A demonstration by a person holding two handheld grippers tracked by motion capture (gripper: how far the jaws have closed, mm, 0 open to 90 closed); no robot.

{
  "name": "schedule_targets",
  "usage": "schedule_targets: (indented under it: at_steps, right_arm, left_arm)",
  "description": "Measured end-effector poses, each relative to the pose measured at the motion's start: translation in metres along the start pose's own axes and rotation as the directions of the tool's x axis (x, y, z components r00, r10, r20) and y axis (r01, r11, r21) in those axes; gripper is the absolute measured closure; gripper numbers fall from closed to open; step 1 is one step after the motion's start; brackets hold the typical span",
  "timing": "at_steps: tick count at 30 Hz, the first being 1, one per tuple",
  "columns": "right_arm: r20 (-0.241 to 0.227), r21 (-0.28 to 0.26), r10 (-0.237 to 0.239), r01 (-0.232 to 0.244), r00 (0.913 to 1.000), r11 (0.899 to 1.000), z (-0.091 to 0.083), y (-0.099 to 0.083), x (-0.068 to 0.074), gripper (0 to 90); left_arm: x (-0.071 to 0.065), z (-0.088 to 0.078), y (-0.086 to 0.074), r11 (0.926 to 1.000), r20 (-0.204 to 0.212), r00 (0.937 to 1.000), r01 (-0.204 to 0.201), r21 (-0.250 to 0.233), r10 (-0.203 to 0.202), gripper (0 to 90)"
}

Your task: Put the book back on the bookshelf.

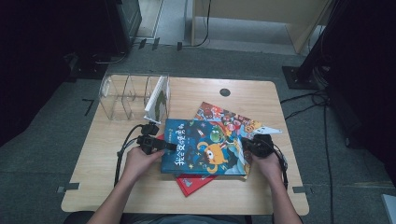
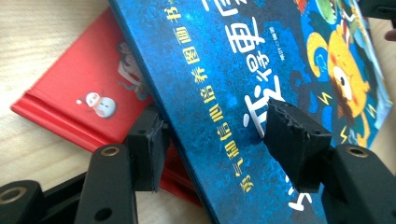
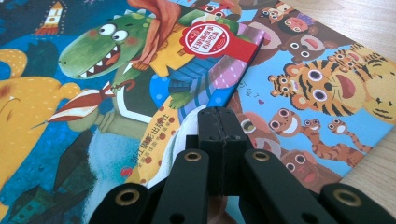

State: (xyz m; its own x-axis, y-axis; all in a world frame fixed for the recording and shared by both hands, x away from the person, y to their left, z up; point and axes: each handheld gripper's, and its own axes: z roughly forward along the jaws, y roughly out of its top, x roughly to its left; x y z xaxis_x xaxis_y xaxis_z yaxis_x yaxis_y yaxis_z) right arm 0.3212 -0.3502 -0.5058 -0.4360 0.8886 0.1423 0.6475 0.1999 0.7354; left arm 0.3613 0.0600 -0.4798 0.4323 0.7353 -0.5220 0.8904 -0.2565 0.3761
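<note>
Blue, glossy and star-speckled, the picture book (image 1: 204,147) lies on top of a loose stack at the middle of the pale wooden worktop (image 1: 93,154), its spine edge toward the left gripper (image 1: 159,144) and its far edge toward the right gripper (image 1: 251,145).

In the left gripper view the book's spine edge (image 2: 187,140) runs diagonally between the two black fingers (image 2: 292,140): one finger sits below the cover, against the spine side and over the red book (image 2: 79,93) underneath, and the other rests on the printed cover. The fingers stand wide apart, set around the edge of the blue book; whether the pads actually press on it I cannot tell.

The right gripper's fingers (image 3: 223,140) are clenched together, pad against pad, with nothing visible between them. Their tips hover just at the blue book's corner, where it overlaps a third book with tigers and monkeys (image 3: 317,98).

Writing: large white Chinese characters cross the blue cover, with a line of smaller yellow characters along the spine edge; they are too tilted to read with confidence. A round red seal with white characters (image 3: 205,39) sits beside the green crocodile, its text too small to read. The red book shows a small snowman.

At the back left of the worktop stands a clear plastic rack (image 1: 122,95) with one thin book upright in it.
</note>
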Motion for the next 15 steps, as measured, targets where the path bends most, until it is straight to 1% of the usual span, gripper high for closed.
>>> schedule_targets:
  at_steps: [1, 3, 4, 5, 7, 10, 12, 15]
  right_arm:
    - [0.002, 0.002, 0.001, -0.001, 1.0000, 1.000, 0.000, 0.000, 0.000, 90.0]
    - [0.001, 0.002, 0.000, 0.000, 1.0000, 1.000, 0.000, 0.001, 0.001, 90.0]
    - [-0.002, 0.000, 0.002, -0.002, 1.0000, 1.000, 0.000, 0.001, 0.001, 90.0]
    - [-0.005, 0.001, 0.003, -0.003, 1.0000, 1.000, 0.001, 0.001, 0.002, 90.0]
    - [-0.016, 0.001, -0.014, 0.014, 0.9998, 1.000, 0.001, 0.001, 0.004, 90.0]
    - [-0.034, 0.003, -0.022, 0.023, 0.9992, 1.000, 0.002, 0.001, 0.008, 90.0]
    - [-0.043, 0.004, -0.025, 0.025, 0.9988, 1.000, 0.003, 0.002, 0.011, 90.0]
    - [-0.049, 0.006, -0.034, 0.034, 0.9983, 0.999, 0.005, 0.003, 0.015, 90.0]
  left_arm:
    - [-0.001, -0.003, 0.000, 0.9999, 0.011, 0.9999, 0.000, -0.014, 0.000, 41.9]
    - [-0.005, -0.010, 0.001, 0.9994, 0.051, 0.9987, 0.004, -0.033, -0.002, 43.6]
    - [-0.008, -0.014, 0.003, 0.9993, 0.059, 0.9982, 0.000, -0.037, 0.002, 44.0]
    - [-0.011, -0.018, 0.004, 0.9993, 0.052, 0.9986, -0.012, -0.036, 0.014, 44.1]
    - [-0.015, -0.027, 0.008, 0.9992, 0.041, 0.9988, -0.025, -0.032, 0.027, 44.5]
    - [-0.019, -0.039, 0.012, 0.9992, 0.042, 0.9985, -0.036, -0.020, 0.036, 47.5]
    - [-0.022, -0.046, 0.015, 0.9990, 0.028, 0.9987, -0.043, -0.010, 0.043, 48.0]
    - [-0.025, -0.055, 0.020, 0.9990, 0.021, 0.9988, -0.044, -0.002, 0.044, 49.5]
